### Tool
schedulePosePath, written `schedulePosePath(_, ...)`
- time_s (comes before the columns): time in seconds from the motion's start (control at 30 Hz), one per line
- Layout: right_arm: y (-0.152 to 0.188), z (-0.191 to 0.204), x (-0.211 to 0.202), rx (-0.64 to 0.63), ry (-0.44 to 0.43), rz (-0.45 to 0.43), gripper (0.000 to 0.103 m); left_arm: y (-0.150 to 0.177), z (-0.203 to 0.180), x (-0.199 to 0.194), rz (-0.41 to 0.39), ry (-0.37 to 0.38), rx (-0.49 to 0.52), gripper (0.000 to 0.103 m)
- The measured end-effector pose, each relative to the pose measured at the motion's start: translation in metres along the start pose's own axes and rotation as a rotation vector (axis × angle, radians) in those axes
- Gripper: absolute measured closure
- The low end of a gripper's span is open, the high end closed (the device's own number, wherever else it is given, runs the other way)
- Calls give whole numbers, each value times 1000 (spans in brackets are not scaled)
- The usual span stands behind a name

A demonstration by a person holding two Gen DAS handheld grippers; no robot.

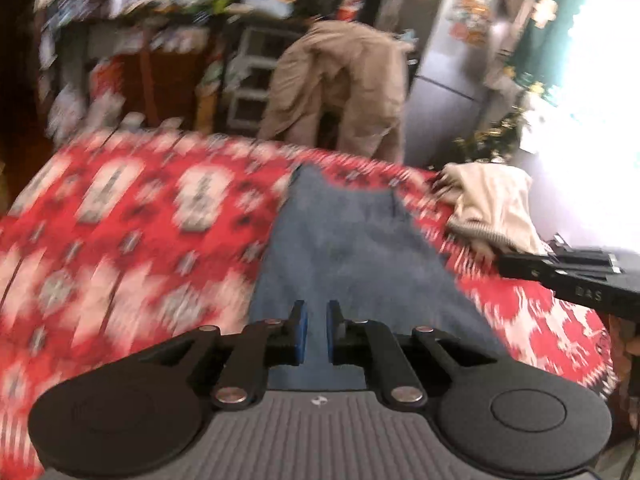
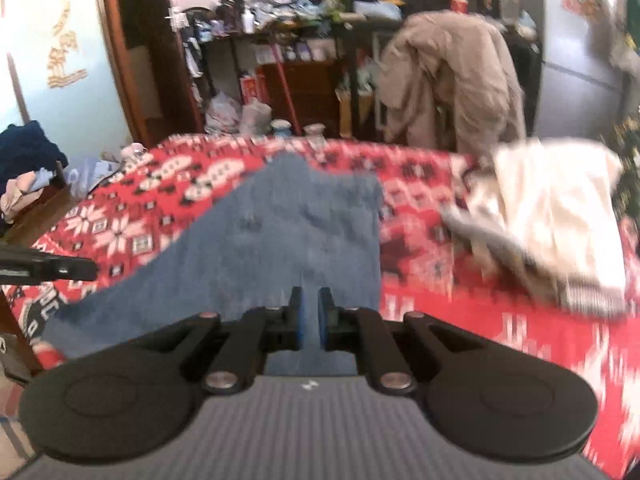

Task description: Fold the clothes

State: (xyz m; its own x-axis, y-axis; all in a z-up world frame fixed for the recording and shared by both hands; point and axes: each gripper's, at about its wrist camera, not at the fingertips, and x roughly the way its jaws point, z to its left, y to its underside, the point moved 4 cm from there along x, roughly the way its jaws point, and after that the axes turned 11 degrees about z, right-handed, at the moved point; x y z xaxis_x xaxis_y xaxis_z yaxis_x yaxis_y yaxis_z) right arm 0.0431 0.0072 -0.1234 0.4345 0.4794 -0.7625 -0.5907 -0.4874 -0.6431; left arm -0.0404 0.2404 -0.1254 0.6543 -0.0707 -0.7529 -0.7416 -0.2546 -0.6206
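Note:
A blue garment (image 1: 348, 240) (image 2: 300, 220) lies flat and lengthwise on the red-and-white patterned blanket (image 1: 120, 220) (image 2: 420, 208). My left gripper (image 1: 317, 308) hovers over its near end, blue pads a narrow slit apart with nothing pinched. My right gripper (image 2: 311, 294) hangs above the same end, close to the right edge, its pads equally close and bare. In the left wrist view the right gripper (image 1: 502, 264) reaches in from the right, over the blanket beside the garment. The right wrist view shows the left gripper (image 2: 94, 270) at the left edge.
A cream garment (image 1: 492, 200) (image 2: 560, 208) lies crumpled on the blanket at the far right. Behind the bed a tan coat (image 1: 340, 80) (image 2: 452, 80) hangs over a chair, beside a grey fridge (image 1: 448, 60) and cluttered shelves (image 2: 288, 20). More clothes (image 2: 24, 160) are piled at the left.

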Motion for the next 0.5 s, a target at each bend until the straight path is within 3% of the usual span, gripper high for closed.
schedulePosePath(0.13, -54, -4, 33, -61, -12, -17, 96, -60, -12, 56, -7, 3, 54, 94)
schedulePosePath(0.27, -89, -10, 89, -128, -15, 20, 96, -99, 0, 108, 31, 34, 2, 94)
schedulePosePath(0.5, -106, -17, 160, -162, -77, 24, 96, -111, 14, 163, 112, 76, -38, 96)
